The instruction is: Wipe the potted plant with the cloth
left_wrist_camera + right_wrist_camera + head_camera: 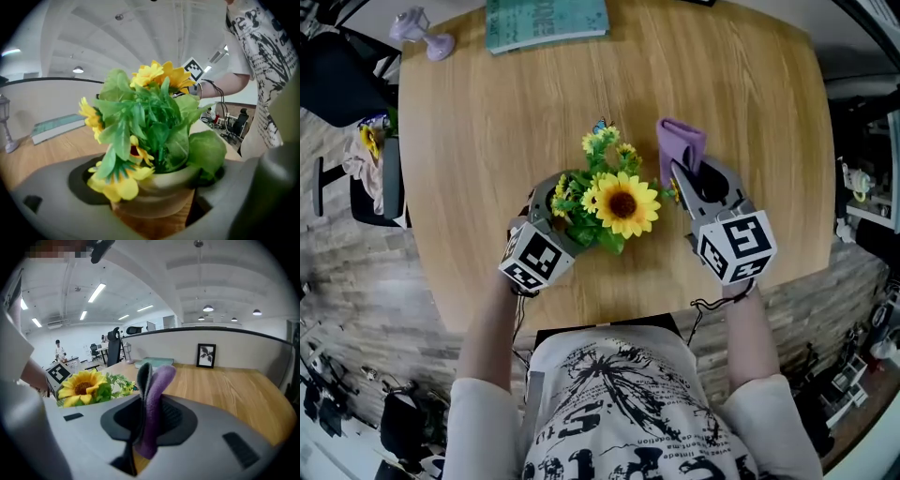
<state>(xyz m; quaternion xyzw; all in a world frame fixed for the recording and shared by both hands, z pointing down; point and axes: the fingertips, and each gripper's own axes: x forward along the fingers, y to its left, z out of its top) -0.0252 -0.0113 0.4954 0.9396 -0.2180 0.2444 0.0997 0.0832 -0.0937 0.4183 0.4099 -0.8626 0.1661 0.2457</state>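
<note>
Potted plant point(617, 208) sits near-middle of tabletop point(487, 122). Left gripper point(154, 192) straddles pot point(164, 180), jaws spread wide, gap showing on one side; looks unclamped. Right gripper point(686, 183) pinched tight on purple cloth point(680, 145), cloth standing up past jaws. Key relation: sunflower point(82, 386) lies just left of cloth, apart, not touching. Wipe likely means sweeping cloth leftward.

Head view looks steeply down on the worktop point(487, 141); both gripper views sit low and close; all three share the potted plant point(609, 202).
</note>
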